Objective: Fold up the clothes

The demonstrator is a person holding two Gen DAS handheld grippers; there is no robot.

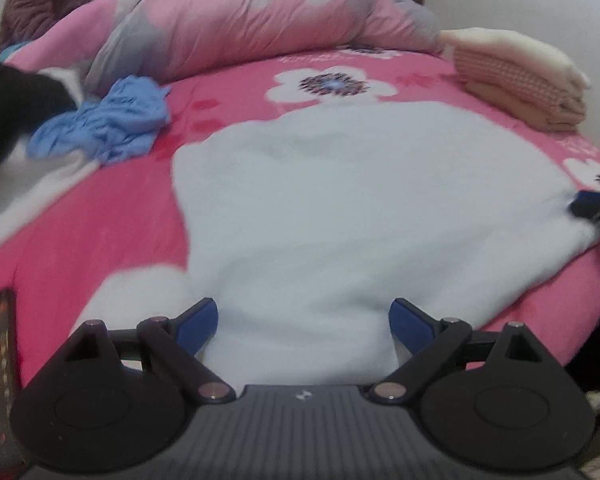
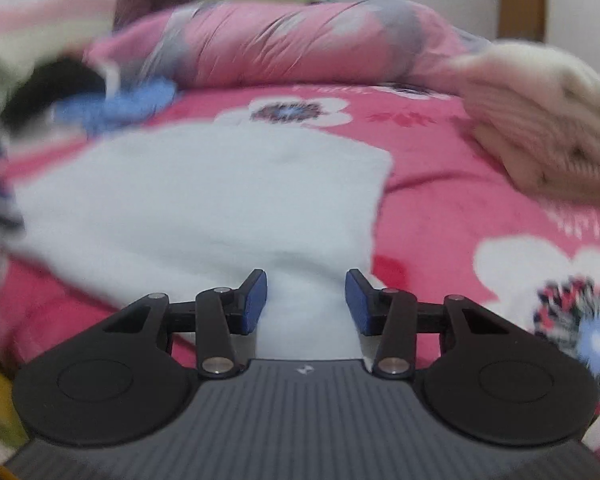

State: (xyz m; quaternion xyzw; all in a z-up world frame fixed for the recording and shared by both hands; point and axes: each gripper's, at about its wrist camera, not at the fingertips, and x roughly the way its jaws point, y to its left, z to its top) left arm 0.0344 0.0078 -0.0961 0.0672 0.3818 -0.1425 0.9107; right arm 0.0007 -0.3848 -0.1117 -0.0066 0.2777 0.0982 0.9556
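Left claw (image 1: pixel 304 320): spread wide, white garment (image 1: pixel 340 208) bunched between the pads.
Right claw (image 2: pixel 306 300): half spread, same cloth gathered between; grip cannot be told.

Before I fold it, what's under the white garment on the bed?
The white garment lies spread on the pink floral bedcover, which shows around its edges. Whatever else lies beneath its middle is covered and can't be seen.

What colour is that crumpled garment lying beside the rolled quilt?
Light blue; the crumpled garment shows best in the left wrist view.
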